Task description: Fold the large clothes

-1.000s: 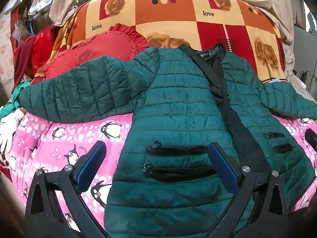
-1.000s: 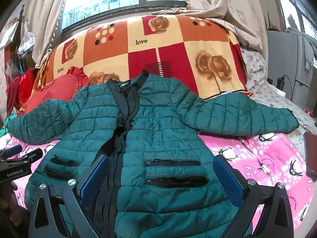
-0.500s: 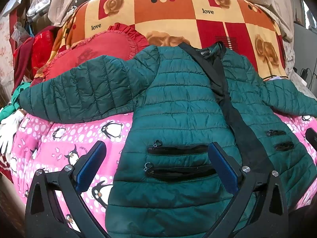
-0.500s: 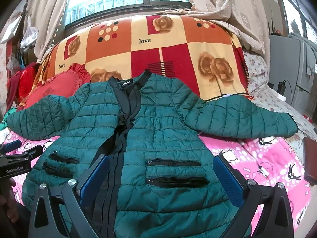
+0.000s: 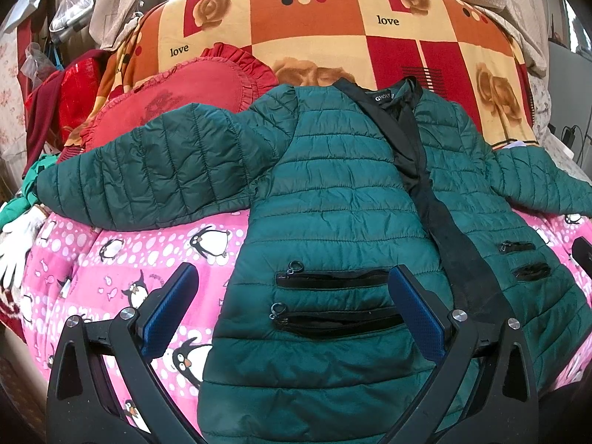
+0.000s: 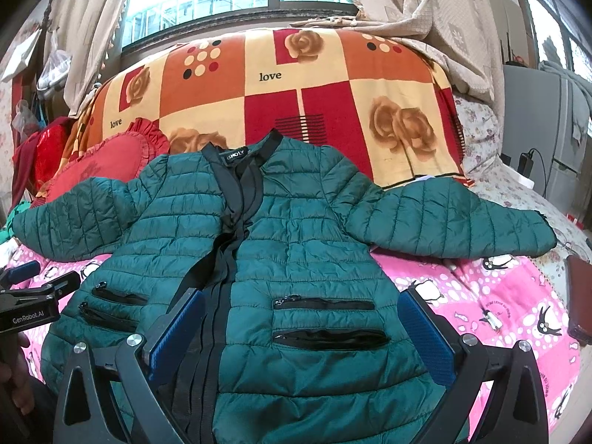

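**Folding not yet begun: jacket lies spread flat**

Lying face up on the pink penguin-print bedspread (image 5: 122, 259), the dark green quilted puffer jacket (image 5: 333, 199) is fully spread, collar at the far side and hem at the near edge. Both sleeves stretch outward, the left sleeve (image 5: 148, 170) partly over a red frilled heart-shaped cushion (image 5: 177, 100), the right sleeve (image 6: 451, 222) across the bedspread. No fold shows anywhere, so I judge the whole task is left: sleeves in, then body doubled over.

The left gripper (image 5: 292, 303) hovers with its blue-padded tongs wide apart above the jacket's near left pockets, holding nothing. The right gripper (image 6: 299, 318) is likewise spread wide over the near right pockets, empty.

Beyond the collar rises an orange, red and cream rose-patterned blanket (image 6: 333, 85). A white glove (image 5: 16, 240) lies at the far left edge.
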`<action>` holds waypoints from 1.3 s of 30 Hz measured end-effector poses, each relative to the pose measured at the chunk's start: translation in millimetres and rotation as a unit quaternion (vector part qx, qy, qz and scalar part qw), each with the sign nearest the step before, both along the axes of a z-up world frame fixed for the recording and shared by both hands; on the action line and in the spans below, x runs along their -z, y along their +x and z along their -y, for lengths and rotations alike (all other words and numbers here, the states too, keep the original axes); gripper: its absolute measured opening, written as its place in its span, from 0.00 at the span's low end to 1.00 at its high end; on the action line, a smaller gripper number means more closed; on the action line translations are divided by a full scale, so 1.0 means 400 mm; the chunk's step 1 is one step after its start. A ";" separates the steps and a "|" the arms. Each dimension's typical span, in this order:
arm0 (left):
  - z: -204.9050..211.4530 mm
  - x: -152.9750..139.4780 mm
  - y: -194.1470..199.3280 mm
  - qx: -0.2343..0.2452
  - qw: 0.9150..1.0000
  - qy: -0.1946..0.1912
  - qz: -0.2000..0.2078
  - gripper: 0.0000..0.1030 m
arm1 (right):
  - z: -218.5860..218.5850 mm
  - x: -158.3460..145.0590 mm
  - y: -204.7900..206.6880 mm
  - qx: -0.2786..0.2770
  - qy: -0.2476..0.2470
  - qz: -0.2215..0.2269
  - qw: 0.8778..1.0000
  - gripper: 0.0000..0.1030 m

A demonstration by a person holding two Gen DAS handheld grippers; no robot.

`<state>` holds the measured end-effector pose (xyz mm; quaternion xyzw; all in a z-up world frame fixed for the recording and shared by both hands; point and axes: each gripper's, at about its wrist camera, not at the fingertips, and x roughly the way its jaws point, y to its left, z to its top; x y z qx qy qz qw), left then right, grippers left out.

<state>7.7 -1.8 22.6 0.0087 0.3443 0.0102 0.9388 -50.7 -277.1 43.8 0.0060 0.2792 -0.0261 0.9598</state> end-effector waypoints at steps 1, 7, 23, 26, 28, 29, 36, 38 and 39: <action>0.001 -0.001 0.000 0.000 1.000 0.000 0.000 1.00 | 0.001 0.000 0.000 0.000 0.000 0.000 1.000 1.00; 0.001 -0.001 0.000 0.000 1.000 0.000 0.000 1.00 | 0.001 0.000 0.000 0.000 0.001 0.000 1.000 1.00; 0.002 -0.001 0.000 0.000 1.000 0.004 -0.001 1.00 | 0.003 0.000 -0.001 0.001 0.003 0.001 1.000 1.00; -0.005 -0.002 -0.001 -0.001 1.000 0.006 -0.002 1.00 | 0.003 -0.002 -0.001 0.003 0.002 0.004 1.000 1.00; -0.017 -0.023 -0.009 -0.002 1.000 0.001 0.001 1.00 | -0.002 -0.004 0.003 0.003 -0.001 0.006 1.000 1.00; -0.026 -0.047 -0.010 -0.002 1.000 0.001 -0.003 1.00 | -0.005 -0.004 0.007 0.003 -0.003 0.006 1.000 1.00; -0.109 -0.217 -0.041 -0.005 0.998 0.007 0.056 1.00 | -0.036 -0.003 0.008 -0.010 -0.038 0.015 0.999 1.00; -0.137 -0.211 -0.019 -0.013 0.998 0.021 0.059 1.00 | -0.041 -0.007 -0.002 -0.012 -0.045 0.023 0.999 1.00; -0.156 -0.199 -0.001 -0.019 0.998 0.025 0.052 1.00 | -0.042 -0.009 -0.007 -0.013 -0.046 0.028 0.998 1.00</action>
